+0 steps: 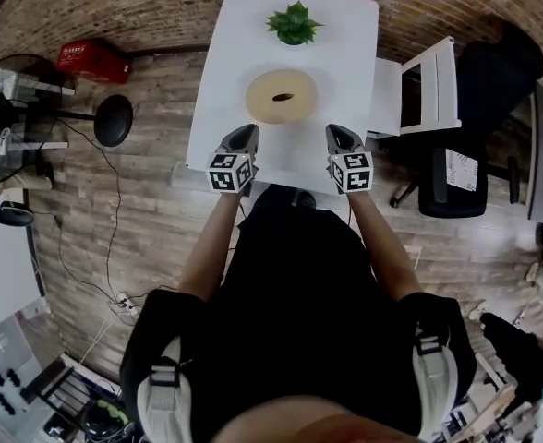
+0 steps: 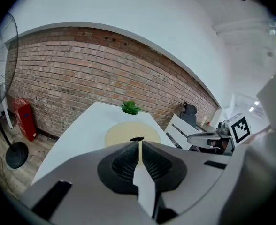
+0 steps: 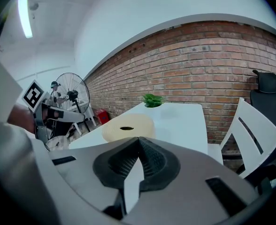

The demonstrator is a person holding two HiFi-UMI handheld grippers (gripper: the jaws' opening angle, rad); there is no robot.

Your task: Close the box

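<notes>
a white table (image 1: 345,26) stands against the brick wall, with a white chair (image 1: 428,86) at its right side. the person stands at the near end of the table and holds both claws above its near edge. the round beige box (image 1: 267,100) stands on the middle of the table. its top looks like a flat lid with a small dark slot (image 1: 284,97) in the centre. from these pictures i cannot tell if this lid is pressed down all the way or only lies loose, so i judge the closing is either already done or not yet started; no separate lid lies on the table. the left gripper (image 1: 244,131) has its jaws brought together with only a thin line between the pads, and nothing is between them. the right gripper (image 1: 336,131) is the same, jaws together and empty. the box lies ahead of both claws, further along the table and between their two lines, near but not touching either one. in both gripper views it shows just above the closed jaw tips. a small green plant (image 1: 294,23) stands behind the box, at the far end of the table. if the lid needs pressing, i think both claws must go forward and down on its rim.
</notes>
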